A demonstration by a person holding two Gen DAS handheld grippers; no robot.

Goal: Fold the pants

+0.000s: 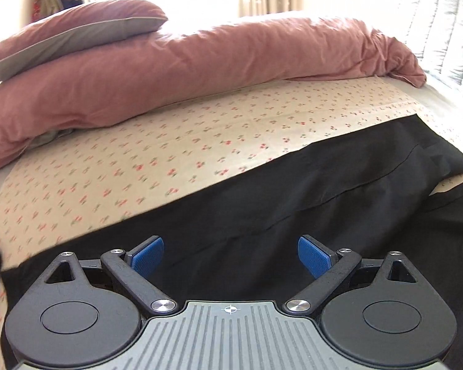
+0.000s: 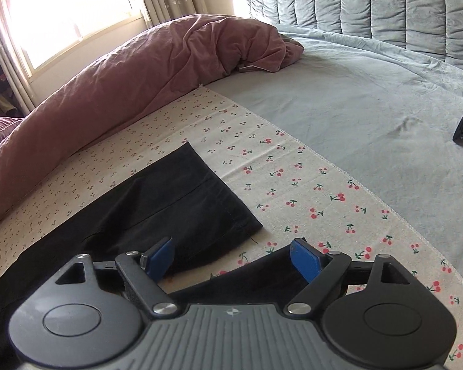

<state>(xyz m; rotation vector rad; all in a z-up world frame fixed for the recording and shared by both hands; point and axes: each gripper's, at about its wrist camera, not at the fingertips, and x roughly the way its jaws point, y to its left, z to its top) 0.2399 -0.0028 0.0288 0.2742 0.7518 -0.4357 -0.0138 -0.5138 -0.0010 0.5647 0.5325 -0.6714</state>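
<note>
Pants [image 1: 293, 191] are lying flat on my bed's cherry-print cloth [image 1: 169, 154]; left tongs [image 1: 230, 259] and right tongs [image 2: 230, 259] are hovering wide, holding nothing.

No words, brands or numbers can be read in either view. The only sign is a small white crosshair mark on the grey ribbed body of the left gripper [image 1: 230, 257] and of the right gripper [image 2: 231, 257].
</note>
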